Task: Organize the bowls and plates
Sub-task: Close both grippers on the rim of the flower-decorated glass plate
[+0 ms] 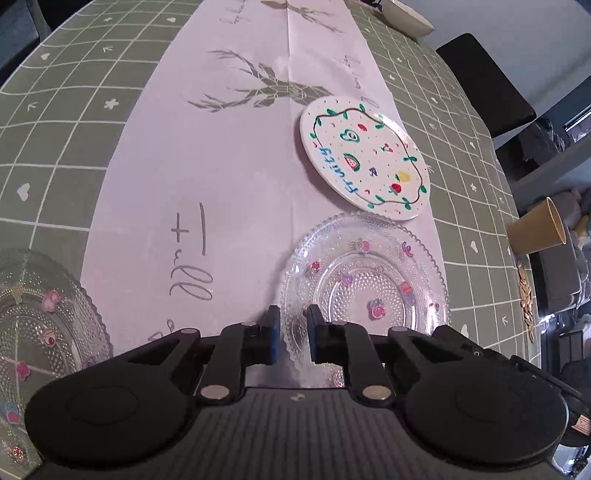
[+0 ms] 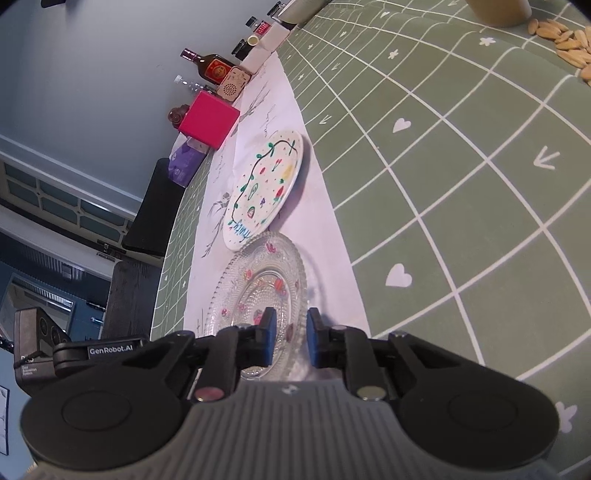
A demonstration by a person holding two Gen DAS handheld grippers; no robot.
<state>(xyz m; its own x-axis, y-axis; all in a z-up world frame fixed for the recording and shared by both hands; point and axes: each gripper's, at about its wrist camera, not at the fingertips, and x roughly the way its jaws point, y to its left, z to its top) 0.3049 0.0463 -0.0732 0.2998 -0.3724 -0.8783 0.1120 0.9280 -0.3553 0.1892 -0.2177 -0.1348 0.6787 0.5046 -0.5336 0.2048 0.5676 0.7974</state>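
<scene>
A clear glass plate (image 1: 365, 280) with small fruit stickers lies on the white table runner (image 1: 229, 166). My left gripper (image 1: 293, 332) is open with its jaws on either side of the plate's near rim. My right gripper (image 2: 288, 339) is open and straddles the same glass plate's (image 2: 258, 288) opposite rim. Just beyond lies a white plate (image 1: 364, 157) painted with fruit and green vines, also in the right wrist view (image 2: 264, 192). A second glass plate (image 1: 40, 325) sits at the lower left. A cream bowl (image 1: 406, 16) stands at the far end.
The table has a green grid cloth (image 2: 461, 184). A brown paper cup (image 1: 537, 229) and scattered nuts (image 2: 565, 40) lie near the right edge. A pink box (image 2: 208, 120), bottles (image 2: 210, 66) and a small speaker stand at the far end. Black chairs (image 1: 484, 81) flank the table.
</scene>
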